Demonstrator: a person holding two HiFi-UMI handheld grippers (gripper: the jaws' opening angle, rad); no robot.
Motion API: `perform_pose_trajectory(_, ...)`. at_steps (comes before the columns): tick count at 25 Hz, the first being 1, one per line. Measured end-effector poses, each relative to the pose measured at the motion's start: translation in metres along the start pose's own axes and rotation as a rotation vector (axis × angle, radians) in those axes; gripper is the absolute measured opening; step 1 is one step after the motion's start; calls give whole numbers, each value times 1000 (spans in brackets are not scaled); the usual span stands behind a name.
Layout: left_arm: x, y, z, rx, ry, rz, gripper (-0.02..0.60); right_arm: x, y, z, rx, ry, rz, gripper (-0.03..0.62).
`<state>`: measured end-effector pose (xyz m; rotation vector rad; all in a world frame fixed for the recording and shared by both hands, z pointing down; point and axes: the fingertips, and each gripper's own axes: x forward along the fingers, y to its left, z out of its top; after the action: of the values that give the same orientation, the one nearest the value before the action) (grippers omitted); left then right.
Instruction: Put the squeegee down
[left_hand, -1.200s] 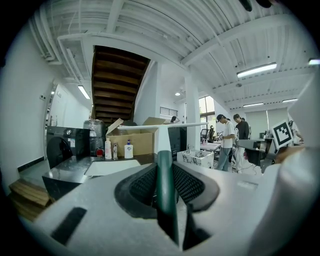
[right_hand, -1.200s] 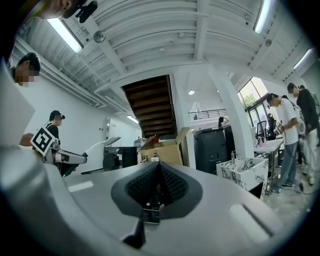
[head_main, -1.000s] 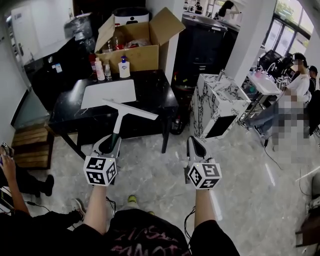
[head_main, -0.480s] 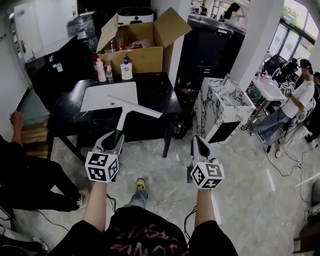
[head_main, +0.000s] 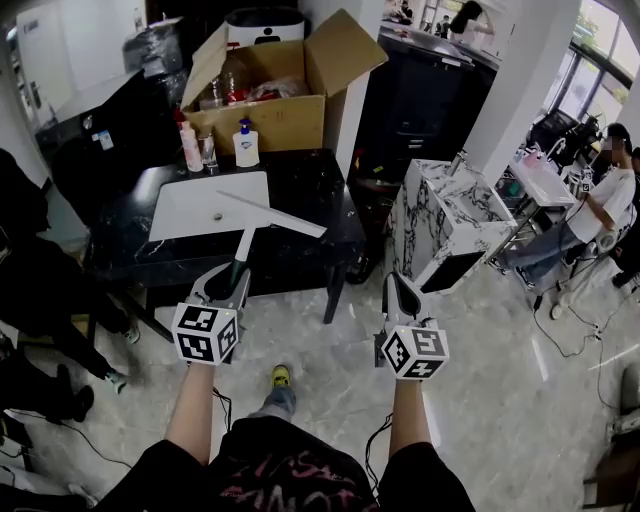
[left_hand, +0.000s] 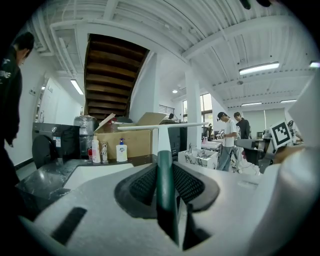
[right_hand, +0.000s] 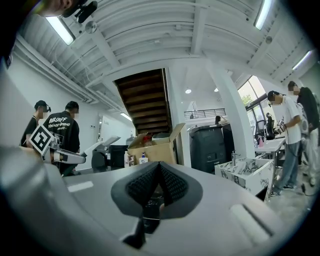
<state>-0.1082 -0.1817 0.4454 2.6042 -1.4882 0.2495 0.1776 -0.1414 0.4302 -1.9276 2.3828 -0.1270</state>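
Squeegee handle end hidden btwn left gripper jaws. Person at 9 o'clock cut off by edge. Speck on board too small to ID. Box contents unclear.

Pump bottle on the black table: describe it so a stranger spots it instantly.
Find the black table and the open brown cardboard box at its far edge. In the row before the box, the white pump bottle is rightmost, the only one with a blue label.
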Motion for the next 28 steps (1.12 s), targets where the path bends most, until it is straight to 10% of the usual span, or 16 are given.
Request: perform_pose_trajectory(28,213,135,32,-36,64,-32,104,252,-41,4,8,30,-23,9)
